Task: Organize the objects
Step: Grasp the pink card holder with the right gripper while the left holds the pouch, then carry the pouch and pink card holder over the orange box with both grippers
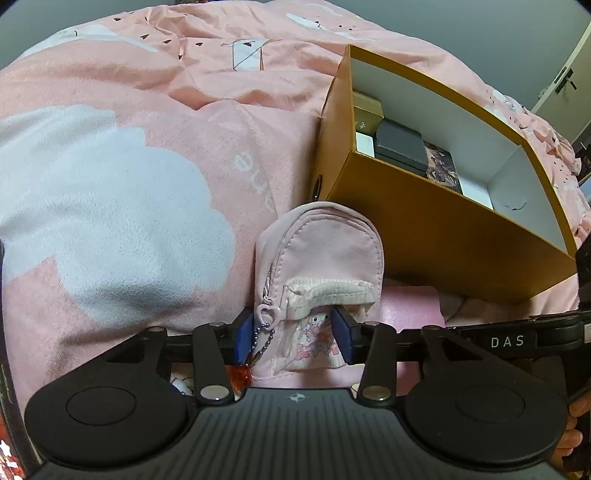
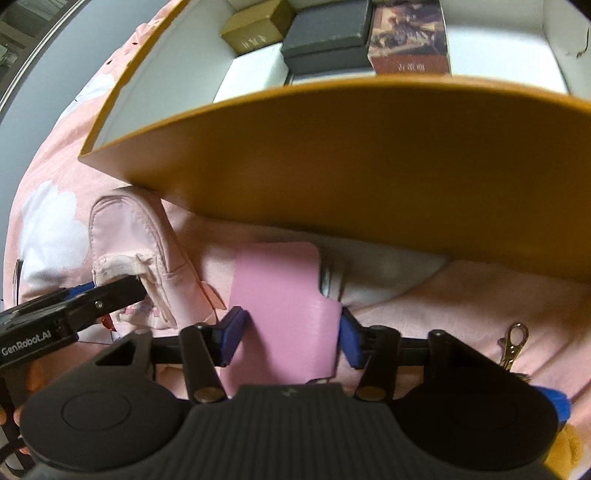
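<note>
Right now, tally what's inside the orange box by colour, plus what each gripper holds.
Inside the orange cardboard box:
Tan small box: 1
White flat box: 1
Dark grey lidded box: 1
Brown printed box: 1
Held:
Pink mini backpack pouch, left gripper: 1
Pink flat wallet, right gripper: 1
Total: 6

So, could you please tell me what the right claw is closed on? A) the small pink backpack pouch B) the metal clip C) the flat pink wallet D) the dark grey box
C: in the right wrist view, the right claw pinches the flat pink wallet between its blue pads, in front of the orange box.
</note>
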The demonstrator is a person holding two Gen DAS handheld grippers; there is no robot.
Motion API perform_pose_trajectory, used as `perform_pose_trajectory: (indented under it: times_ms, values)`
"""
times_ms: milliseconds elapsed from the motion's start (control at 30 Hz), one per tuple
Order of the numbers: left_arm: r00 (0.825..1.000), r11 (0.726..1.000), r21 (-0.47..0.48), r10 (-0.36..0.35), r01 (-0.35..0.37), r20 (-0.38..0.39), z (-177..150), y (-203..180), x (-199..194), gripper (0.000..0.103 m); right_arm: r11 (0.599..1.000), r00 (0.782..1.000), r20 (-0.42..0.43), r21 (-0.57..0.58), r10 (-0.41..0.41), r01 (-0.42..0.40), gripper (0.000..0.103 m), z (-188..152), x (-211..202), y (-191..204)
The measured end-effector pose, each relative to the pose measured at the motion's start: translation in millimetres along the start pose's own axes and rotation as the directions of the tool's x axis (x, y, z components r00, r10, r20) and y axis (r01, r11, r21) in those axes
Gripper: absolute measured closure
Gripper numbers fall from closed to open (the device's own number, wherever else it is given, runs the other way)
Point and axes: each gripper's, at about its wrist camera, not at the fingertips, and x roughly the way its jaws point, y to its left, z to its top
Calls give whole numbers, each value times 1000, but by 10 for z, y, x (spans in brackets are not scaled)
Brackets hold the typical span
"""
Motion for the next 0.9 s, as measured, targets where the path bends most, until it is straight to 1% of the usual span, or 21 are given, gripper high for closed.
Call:
perform_pose_trajectory:
  times_ms: [33,67,133,167,233,300,400,500,633,700,833,900]
  values:
    - [1000,1000,3,1,-1,2,-8,-2,-2,53,1000,1000,16,-4,-2,2,60,-17,-35,21]
    - [1000,1000,6,3,-3,4,-12,-7,-5,56,1000,1000,29,-6,-1,1,67,-32,-73,38]
    - [1000,1000,10,8,-8,9,-22,-11,-17,60,1000,998,61,-6,18,-17,74,-67,-183,79]
    - [1000,1000,11,11,-12,11,-27,-11,-25,65,1000,997,76,-9,26,-26,78,-91,-243,113]
    - [1000,1000,14,15,-15,18,-38,-15,-52,71,999,994,105,-29,33,-30,80,-149,-343,208]
    - [999,1000,16,13,-14,29,-53,-20,-93,79,998,991,135,-66,19,-10,81,-216,-422,324]
    - [999,1000,26,3,-5,54,-90,-32,-188,81,994,983,182,-107,-1,21,81,-285,-577,389]
    - [997,999,39,-13,10,80,-131,-52,-295,83,992,975,222,-123,-3,31,81,-374,-743,416]
    - [993,997,60,-44,38,109,-174,-98,-458,84,990,964,267,-136,3,35,81,-404,-989,458]
    - [990,995,79,-65,55,127,-186,-136,-559,84,989,957,290,-142,3,40,81,-403,-1048,487]
    - [980,990,99,-116,101,163,-164,-193,-764,84,987,942,336,-157,16,40,81,-430,-1253,549]
    - [972,986,107,-148,130,184,-116,-217,-870,84,985,932,361,-167,26,37,81,-465,-1410,596]
